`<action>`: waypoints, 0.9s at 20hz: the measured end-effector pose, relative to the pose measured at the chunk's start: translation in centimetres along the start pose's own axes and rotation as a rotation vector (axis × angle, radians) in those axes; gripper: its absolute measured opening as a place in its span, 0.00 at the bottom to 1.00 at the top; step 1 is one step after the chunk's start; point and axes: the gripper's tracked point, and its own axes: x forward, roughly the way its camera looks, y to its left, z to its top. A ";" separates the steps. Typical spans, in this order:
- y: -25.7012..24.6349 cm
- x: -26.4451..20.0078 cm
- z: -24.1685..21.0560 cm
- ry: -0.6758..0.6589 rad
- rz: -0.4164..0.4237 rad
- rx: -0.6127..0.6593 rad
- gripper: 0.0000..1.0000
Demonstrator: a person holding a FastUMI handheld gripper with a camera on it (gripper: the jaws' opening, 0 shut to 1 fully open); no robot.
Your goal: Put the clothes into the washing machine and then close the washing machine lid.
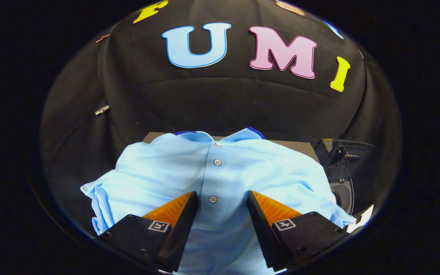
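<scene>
A light blue polo shirt (220, 172) is laid flat on a dark table (300, 147), collar at the far end, probably so that it can be picked up from above. The gripper (222, 202) is held over its near half, jaws spread wide, the button placket seen between the fingers. Nothing is grasped; contact with the cloth cannot be judged. To the right, a dark washing machine (342, 172) is partly seen.
</scene>
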 end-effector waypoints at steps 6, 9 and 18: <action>0.4 -0.1 0.0 -0.015 0.001 -0.032 0.42; 0.7 0.2 -0.1 -0.028 0.000 -0.071 0.23; 0.3 -0.1 0.0 -0.034 0.014 -0.071 0.22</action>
